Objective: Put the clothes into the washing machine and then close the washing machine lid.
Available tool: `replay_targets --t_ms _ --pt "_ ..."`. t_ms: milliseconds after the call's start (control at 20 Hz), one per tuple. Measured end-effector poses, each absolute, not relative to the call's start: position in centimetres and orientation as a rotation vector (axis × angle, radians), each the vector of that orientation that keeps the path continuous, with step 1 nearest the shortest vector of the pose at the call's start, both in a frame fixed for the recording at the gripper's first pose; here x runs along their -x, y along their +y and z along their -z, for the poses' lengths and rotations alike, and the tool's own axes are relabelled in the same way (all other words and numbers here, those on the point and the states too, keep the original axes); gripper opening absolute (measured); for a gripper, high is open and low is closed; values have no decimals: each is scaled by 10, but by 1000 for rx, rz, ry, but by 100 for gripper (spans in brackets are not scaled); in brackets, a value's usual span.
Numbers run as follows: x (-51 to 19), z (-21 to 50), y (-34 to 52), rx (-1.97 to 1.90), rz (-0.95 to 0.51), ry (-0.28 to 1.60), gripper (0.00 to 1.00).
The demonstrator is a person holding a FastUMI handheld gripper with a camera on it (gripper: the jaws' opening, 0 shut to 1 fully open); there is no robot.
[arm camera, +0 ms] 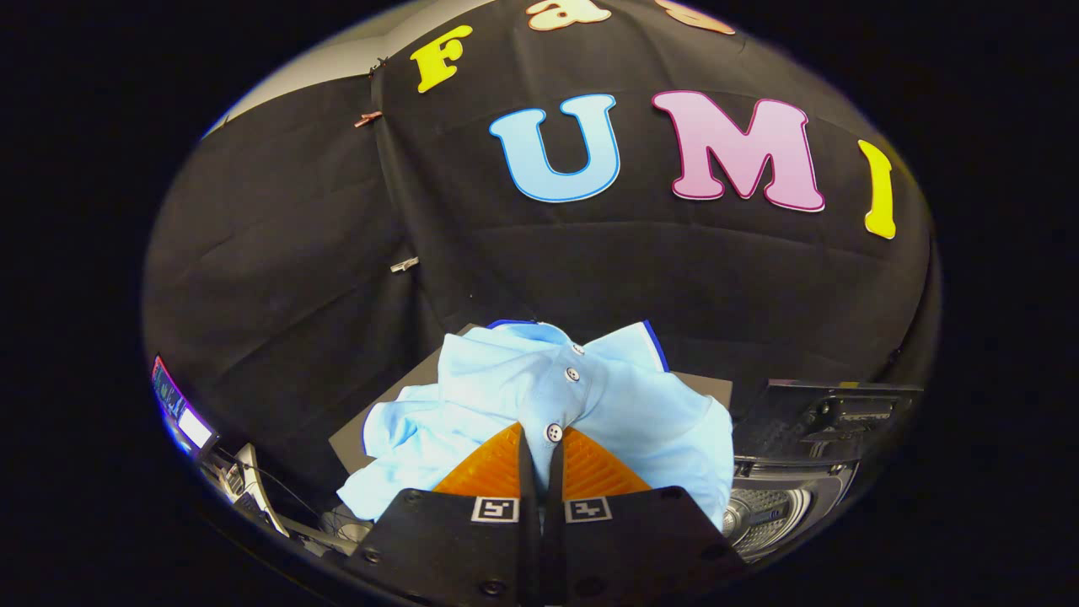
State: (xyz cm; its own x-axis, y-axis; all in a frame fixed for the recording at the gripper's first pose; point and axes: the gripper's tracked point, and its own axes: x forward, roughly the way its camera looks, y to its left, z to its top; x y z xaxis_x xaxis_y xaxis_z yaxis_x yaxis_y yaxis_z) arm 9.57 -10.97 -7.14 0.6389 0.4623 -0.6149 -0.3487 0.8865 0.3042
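A light blue polo shirt (pixel 506 396) with white buttons and a dark blue trimmed collar hangs bunched from my gripper (pixel 541 438). Both fingers are pressed together on the shirt's button placket, so the gripper is shut on the cloth. The shirt is lifted above a dark grey board (pixel 362 434) that lies under and behind it. To the right of the fingers and lower down is the washing machine (pixel 775 506), with its metal drum visible through the open top. Its dark lid (pixel 834 413) stands raised behind the drum.
The black cloth wall rises close behind the shirt. Off to the left and low down are a small lit screen (pixel 192 426) and some cables and metal stands (pixel 253 489).
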Motion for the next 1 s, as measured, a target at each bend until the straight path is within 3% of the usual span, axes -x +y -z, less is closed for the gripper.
replay_targets --t_ms 450,1000 --pt "-82 89 -246 -168 -527 785 5" --pt "-78 108 -387 -169 -392 821 5"
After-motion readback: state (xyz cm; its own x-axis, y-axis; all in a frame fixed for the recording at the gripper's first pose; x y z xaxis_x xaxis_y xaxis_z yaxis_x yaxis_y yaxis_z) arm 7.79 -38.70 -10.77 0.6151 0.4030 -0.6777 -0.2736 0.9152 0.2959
